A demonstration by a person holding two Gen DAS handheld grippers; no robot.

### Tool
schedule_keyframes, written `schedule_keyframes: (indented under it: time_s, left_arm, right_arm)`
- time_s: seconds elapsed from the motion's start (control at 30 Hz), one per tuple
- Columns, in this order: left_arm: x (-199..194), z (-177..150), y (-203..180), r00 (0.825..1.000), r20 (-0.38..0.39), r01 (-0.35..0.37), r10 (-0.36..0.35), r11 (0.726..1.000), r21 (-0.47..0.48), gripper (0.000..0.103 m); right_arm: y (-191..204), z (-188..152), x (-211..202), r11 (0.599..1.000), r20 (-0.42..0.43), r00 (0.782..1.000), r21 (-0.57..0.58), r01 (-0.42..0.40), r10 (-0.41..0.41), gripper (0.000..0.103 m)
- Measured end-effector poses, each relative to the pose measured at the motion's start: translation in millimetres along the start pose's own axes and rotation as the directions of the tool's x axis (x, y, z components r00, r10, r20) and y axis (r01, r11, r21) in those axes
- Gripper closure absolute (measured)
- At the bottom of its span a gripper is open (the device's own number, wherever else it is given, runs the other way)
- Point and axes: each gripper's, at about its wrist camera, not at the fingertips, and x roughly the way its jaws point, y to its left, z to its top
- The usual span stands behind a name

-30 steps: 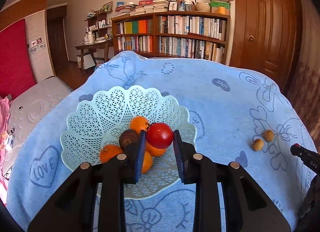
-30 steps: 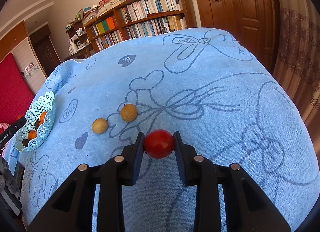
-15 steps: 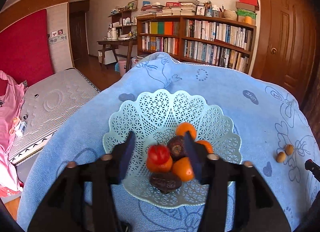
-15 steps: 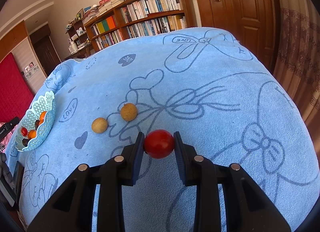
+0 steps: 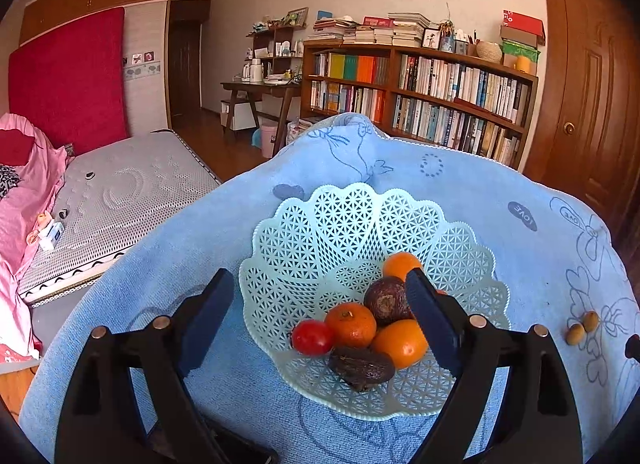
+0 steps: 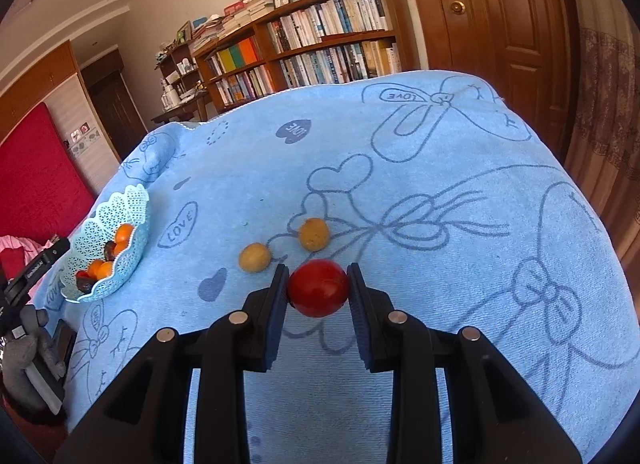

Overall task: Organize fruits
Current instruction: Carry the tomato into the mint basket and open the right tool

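Note:
A pale green lattice basket (image 5: pixel 352 224) sits on the blue cloth and holds several oranges (image 5: pixel 350 324), two dark fruits (image 5: pixel 385 300) and a small red fruit (image 5: pixel 312 337). My left gripper (image 5: pixel 316 318) hangs open over the basket's near side with nothing between its fingers. In the right wrist view my right gripper (image 6: pixel 318 292) is shut on another red fruit (image 6: pixel 318 287), just above the cloth. Two small tan fruits (image 6: pixel 253 257) (image 6: pixel 314 233) lie right ahead of it. The basket (image 6: pixel 120 220) shows far to the left there.
The blue towel (image 6: pixel 440 184) covers the whole tabletop and drops off at its edges. A bed (image 5: pixel 120 192) lies to the left, a bookshelf (image 5: pixel 420 96) and a wooden door (image 5: pixel 584 84) behind. The left gripper's body (image 6: pixel 28 276) shows at the left edge.
My left gripper has opened, let the red fruit go into the basket and pulled back to the left. The right gripper holds still with its red fruit.

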Motion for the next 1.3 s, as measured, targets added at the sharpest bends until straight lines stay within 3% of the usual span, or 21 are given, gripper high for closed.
schedule_keyframes:
  time_s: [0.17,0.3,0.47,0.77,1.03,1.3]
  left_arm:
    - [0,1,6,0.999,0.024,-0.022,0.022,1.0,-0.018,0.01]
    - [-3,1,7,0.992,0.07,-0.104,0.105,0.994,-0.023,0.008]
    - [-6,0,5,0.988,0.094,-0.122,0.122,0.993,-0.007,0.008]
    - [-6,-1,19,0.984,0.1,-0.141,0.147,0.988,-0.071,0.008]
    - [-2,-3,22,0.986,0.088,-0.133,0.142,0.987,-0.093,0.006]
    - [-2,-5,24,0.988,0.081,-0.124,0.133,0.987,-0.105,0.005]
  right_arm:
    - [44,5,9,0.995,-0.029,0.997,-0.062,-0.078,0.077,0.073]
    - [86,12,18,0.981,-0.057,0.987,-0.111,-0.156,0.151,0.073]
    - [142,17,23,0.953,-0.076,0.971,-0.19,-0.236,0.226,0.073]
    - [210,13,47,0.916,-0.141,0.95,-0.26,-0.306,0.277,0.073]
    - [231,10,66,0.904,-0.173,0.942,-0.275,-0.328,0.289,0.072]
    - [207,11,67,0.929,-0.15,0.956,-0.236,-0.284,0.253,0.072]
